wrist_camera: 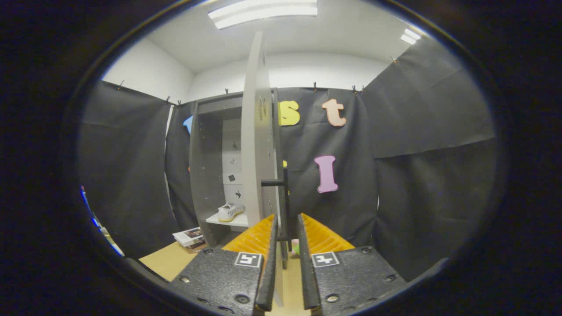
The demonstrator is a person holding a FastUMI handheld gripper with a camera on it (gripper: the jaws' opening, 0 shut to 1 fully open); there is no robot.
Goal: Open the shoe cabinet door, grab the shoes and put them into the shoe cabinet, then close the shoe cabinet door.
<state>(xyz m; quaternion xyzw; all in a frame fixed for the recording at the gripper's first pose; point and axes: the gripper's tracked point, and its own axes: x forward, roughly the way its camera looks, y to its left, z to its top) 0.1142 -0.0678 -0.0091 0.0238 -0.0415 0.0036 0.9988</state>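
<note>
Gripper (287, 228) fingers occupy the foreground, drawn close together with a narrow gap between them. In that gap stands the free edge of the shoe cabinet door (259, 131) and its dark bar handle (284, 193); the handle's lower end runs down between the fingertips. Whether both fingers actually press on the handle or the door edge cannot be told, since the contact surfaces are hidden.

Door: a pale panel seen nearly edge-on, swung out toward the camera and rising from between the fingers almost to the ceiling light (262, 13). The handle is a vertical black rod fixed to the door's right-hand face by a short horizontal post.

Shoe cabinet (204, 166): a tall grey carcass beyond and to the left of the door, its front uncovered so the interior shows. Small dark marks dot its pale back wall.

Shoe (230, 212): a white low-top sneaker resting upright on a light shelf (226, 220) inside the cabinet, toe pointing toward the door, just left of the door panel and beyond the left finger.

Floor items: a small stack of magazines (189, 238) lies on the tan floor (169, 261) at the cabinet's foot, left of the fingers. Black cloth walls enclose the booth behind and to both sides.
</note>
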